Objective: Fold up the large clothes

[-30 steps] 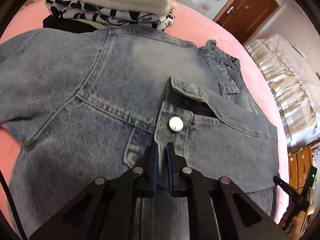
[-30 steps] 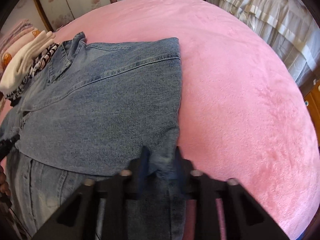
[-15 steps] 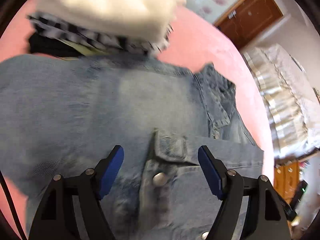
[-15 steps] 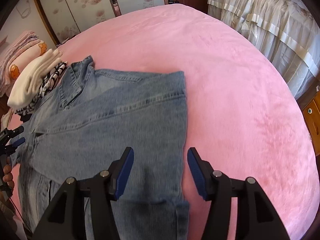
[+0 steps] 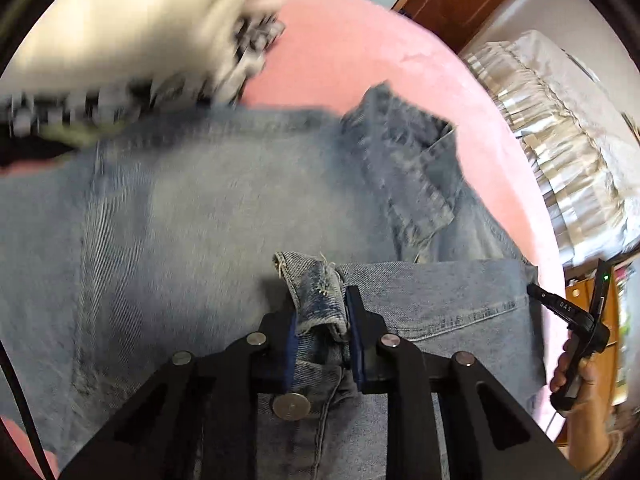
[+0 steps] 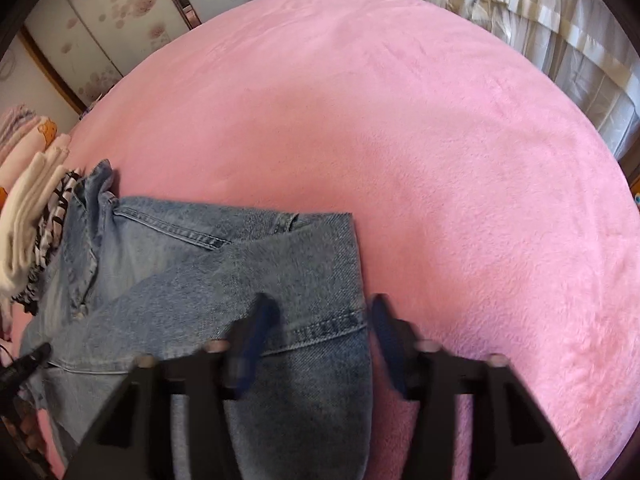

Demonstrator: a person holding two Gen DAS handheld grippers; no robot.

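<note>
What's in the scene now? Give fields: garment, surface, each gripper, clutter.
garment: jacket, denim, partly folded
surface: pink blanket, jacket lies on it
left gripper: jaws just been closing; pads pinch a denim flap
right gripper: jaws just been closing; apart in the blurred frame, jacket edge between them
clutter: clothes pile beside the collar

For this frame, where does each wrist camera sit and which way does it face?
Left wrist: on the left gripper, angled down at the denim jacket; its jaws, just closing, pinch a denim edge; the right hand shows at the right.
Right wrist: on the right gripper, angled down at the jacket's edge; jaws, just closing, straddle denim without pressing.
Shared: jacket, pink blanket, folded-clothes stack.
</note>
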